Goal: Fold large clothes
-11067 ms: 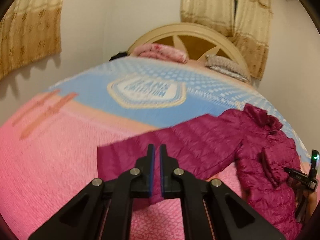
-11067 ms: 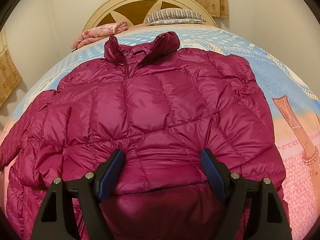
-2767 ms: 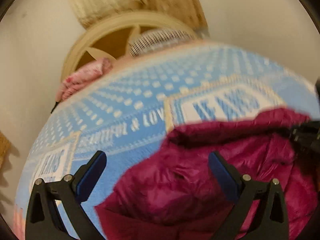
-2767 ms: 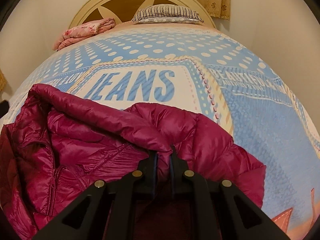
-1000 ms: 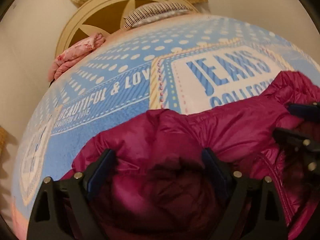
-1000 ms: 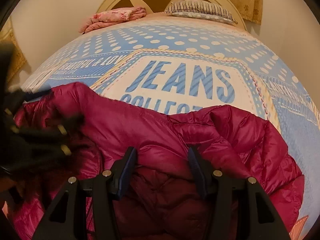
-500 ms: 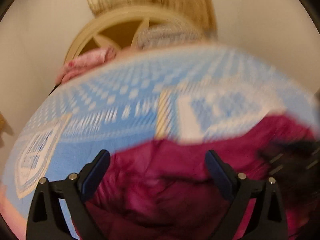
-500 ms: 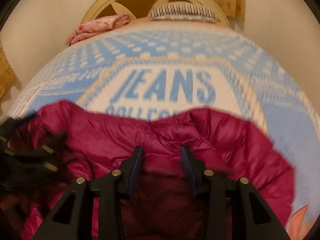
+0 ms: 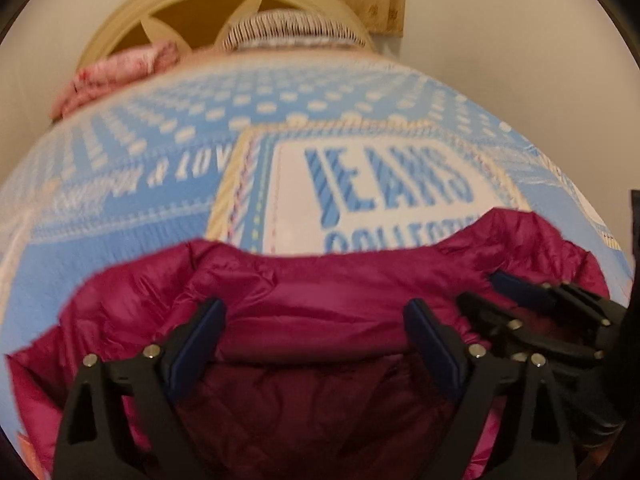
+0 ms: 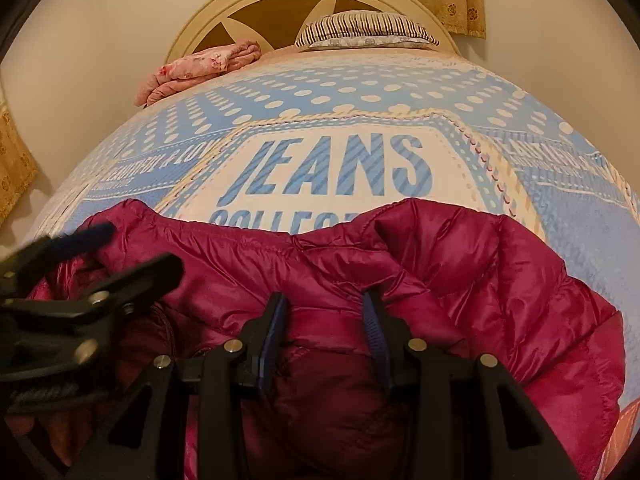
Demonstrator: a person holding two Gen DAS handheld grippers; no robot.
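**Midway through the fold: both hand-held grippers are working the jacket's far edge**

Broadly, the bed [image 10: 540, 184] is carrying everything: its blue dotted spread with the "JEANS" panel is filling both views, with a cream headboard [image 10: 280, 4], a striped pillow [image 10: 368, 30] and a bundled pink blanket [image 10: 200, 68] lying at the far end.

Nearer, the magenta down jacket [image 10: 480, 272] is lying bunched on the spread, its upper edge overlapping the lower line of the print. It is looking doubled over on itself, so the fold seems to be partly made but not yet flattened.

Closest in, the left hand-held gripper [image 9: 314, 340] is standing spread wide over a puffy fold, its jaws having just been narrowing a little; the pads appear beside the fabric, not pressing it. The right hand-held gripper [image 10: 326, 332] is standing half-closed, a ridge of jacket lying between the pads; whether they are truly biting it I cannot tell.

Judging from this, the next move is calling for a firm pinch on both sides, then an even carry so the layers are landing square.
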